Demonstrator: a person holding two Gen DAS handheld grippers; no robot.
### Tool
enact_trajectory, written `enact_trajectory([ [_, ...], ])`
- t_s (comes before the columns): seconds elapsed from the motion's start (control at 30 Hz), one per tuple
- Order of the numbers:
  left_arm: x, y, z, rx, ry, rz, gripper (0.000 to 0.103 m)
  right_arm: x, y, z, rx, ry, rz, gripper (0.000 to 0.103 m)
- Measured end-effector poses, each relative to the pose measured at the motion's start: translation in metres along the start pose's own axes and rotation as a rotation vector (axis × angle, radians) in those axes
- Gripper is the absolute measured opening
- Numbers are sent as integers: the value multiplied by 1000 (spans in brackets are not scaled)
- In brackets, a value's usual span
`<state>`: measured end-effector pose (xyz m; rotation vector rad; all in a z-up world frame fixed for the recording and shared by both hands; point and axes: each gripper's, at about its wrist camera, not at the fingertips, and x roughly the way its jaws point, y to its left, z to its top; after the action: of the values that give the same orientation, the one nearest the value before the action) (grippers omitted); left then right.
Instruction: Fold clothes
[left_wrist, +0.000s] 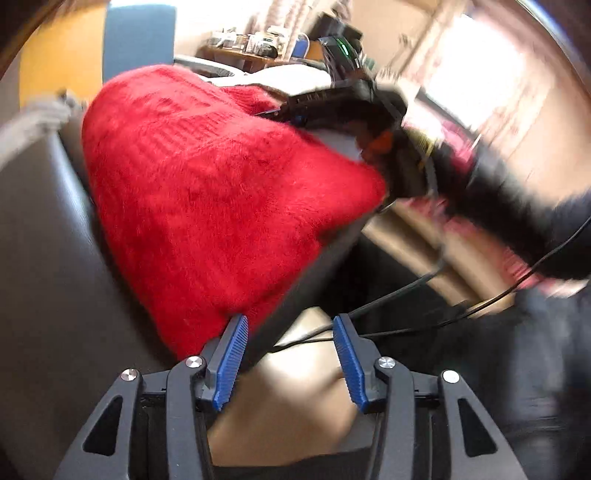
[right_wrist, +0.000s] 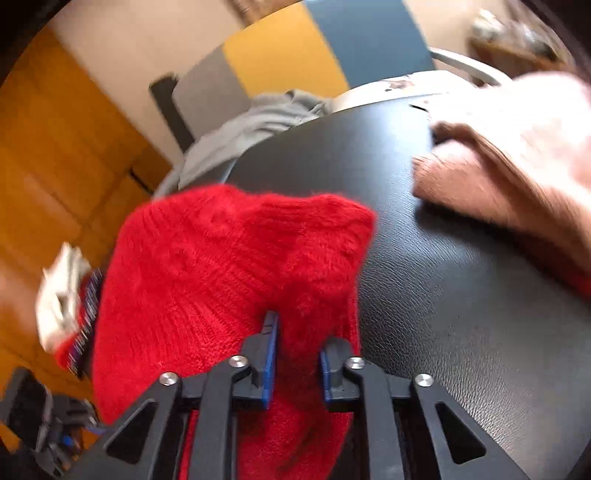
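A fuzzy red knit sweater (left_wrist: 207, 192) lies on a black leather-look table (left_wrist: 40, 258) and hangs over its edge. My left gripper (left_wrist: 290, 354) is open and empty, just off the sweater's near corner at the table edge. In the left wrist view the right gripper (left_wrist: 354, 107) sits at the sweater's far side. In the right wrist view the right gripper (right_wrist: 295, 354) has red sweater (right_wrist: 229, 266) fabric between its blue pads; the jaws stand partly apart, with the right finger half buried in the knit.
A folded tan garment (right_wrist: 498, 173) lies at the right of the table (right_wrist: 461, 314). A grey garment (right_wrist: 243, 129) hangs over the far edge. Black cables (left_wrist: 424, 306) run below the table edge. A shelf with clutter (left_wrist: 247, 44) stands beyond.
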<state>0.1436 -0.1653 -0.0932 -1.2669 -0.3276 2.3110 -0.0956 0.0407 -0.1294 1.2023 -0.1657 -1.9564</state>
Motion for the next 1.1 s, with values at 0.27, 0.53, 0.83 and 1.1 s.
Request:
enact_trajectory([
  [0.27, -49, 61, 54, -252, -371, -41, 50, -50, 41, -5, -159, -139, -2, 44],
  [0.53, 0, 74, 119, -211, -343, 141, 50, -36, 106, -78, -563, 92, -79, 44],
  [0.83, 49, 26, 93, 10, -287, 327, 51, -52, 65, -98, -411, 48, -77, 44],
  [1.1, -33, 65, 100, -128, -461, 208, 51, -71, 82, -42, -396, -39, -54, 50],
])
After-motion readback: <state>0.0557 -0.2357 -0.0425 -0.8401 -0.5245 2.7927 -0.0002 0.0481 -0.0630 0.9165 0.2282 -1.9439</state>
